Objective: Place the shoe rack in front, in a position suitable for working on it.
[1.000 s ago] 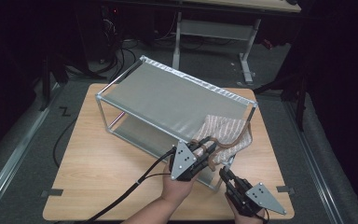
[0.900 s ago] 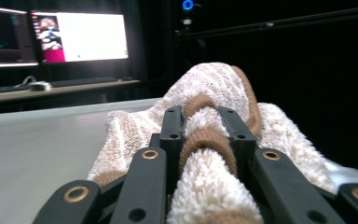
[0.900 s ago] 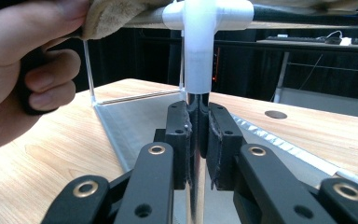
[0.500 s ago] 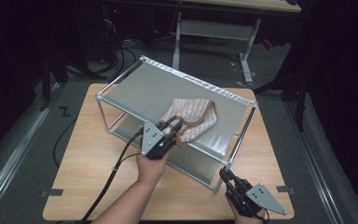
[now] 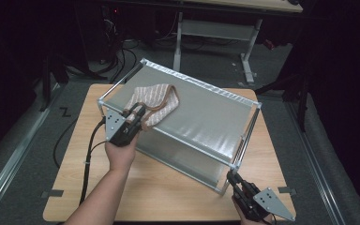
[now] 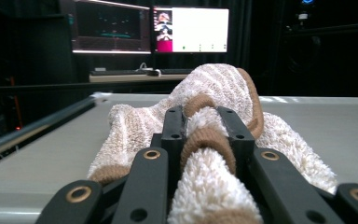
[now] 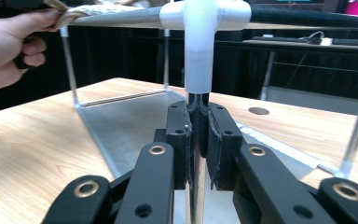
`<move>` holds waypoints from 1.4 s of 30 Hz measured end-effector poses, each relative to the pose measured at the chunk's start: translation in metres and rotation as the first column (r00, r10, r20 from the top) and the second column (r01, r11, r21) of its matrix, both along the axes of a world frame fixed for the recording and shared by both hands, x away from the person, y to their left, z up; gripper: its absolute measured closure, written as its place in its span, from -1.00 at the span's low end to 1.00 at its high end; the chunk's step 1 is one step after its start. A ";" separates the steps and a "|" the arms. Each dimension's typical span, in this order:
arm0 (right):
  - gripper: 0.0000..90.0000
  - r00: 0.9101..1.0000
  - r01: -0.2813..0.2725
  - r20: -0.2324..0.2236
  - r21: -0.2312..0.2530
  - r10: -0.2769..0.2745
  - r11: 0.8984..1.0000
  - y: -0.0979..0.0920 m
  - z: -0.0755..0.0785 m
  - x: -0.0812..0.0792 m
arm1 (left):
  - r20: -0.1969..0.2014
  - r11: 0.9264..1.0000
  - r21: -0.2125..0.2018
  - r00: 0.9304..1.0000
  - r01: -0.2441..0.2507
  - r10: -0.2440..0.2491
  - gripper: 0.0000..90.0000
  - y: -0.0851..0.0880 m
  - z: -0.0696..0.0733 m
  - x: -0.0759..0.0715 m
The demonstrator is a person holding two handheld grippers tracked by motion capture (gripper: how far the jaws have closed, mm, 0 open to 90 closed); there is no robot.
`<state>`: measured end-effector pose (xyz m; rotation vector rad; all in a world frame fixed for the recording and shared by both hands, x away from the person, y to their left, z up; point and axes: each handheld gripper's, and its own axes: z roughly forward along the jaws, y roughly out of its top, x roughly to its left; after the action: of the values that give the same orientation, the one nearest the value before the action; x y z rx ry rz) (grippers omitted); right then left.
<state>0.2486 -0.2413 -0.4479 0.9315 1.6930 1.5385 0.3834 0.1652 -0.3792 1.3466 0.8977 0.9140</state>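
Left gripper (image 5: 138,114) fingers clamp towel (image 5: 153,102) at rack's (image 5: 206,117) top-shelf left corner; right gripper (image 5: 234,180) fingers clamp rack's near-right post (image 7: 196,121).

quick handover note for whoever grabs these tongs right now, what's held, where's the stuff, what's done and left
Left tongs: shut on the towel, dragging it over the rack's top shelf; it has been swept from the right end to the left end.
Right tongs: shut on the rack's near right corner post, steadying it.
Rack stands on the wooden table.
Done: most of the top looks wiped.
Left: probably finish the left edge, then release.
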 end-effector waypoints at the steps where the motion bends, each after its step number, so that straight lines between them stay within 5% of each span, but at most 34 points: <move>1: 0.80 1.000 0.013 -0.001 0.003 -0.013 1.000 -0.002 0.000 -0.001 | 0.001 1.000 -0.001 1.000 -0.004 0.004 0.66 0.002 0.000 0.000; 14: 0.80 0.992 0.125 -0.001 0.013 -0.125 0.992 -0.035 0.000 -0.019 | 0.013 0.998 0.008 0.998 -0.058 0.058 0.66 0.025 0.000 0.000; 23: 0.80 0.991 0.137 0.005 0.014 -0.137 0.991 -0.036 0.000 -0.020 | 0.014 0.998 0.005 0.997 -0.070 0.070 0.67 0.033 0.001 0.002; 35: 0.79 0.991 0.133 0.000 0.016 -0.133 0.991 -0.036 0.000 -0.017 | 0.015 1.000 0.002 0.999 0.028 -0.028 0.68 -0.014 -0.002 -0.009; 42: 0.79 0.993 0.121 0.001 0.018 -0.121 0.993 -0.033 0.000 -0.015 | 0.031 0.992 0.013 0.992 0.122 -0.123 0.68 -0.057 -0.004 -0.022</move>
<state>0.2337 -0.2738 -0.4477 1.0224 1.5938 1.4761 0.3612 0.1087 -0.3830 1.3775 0.7775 0.8448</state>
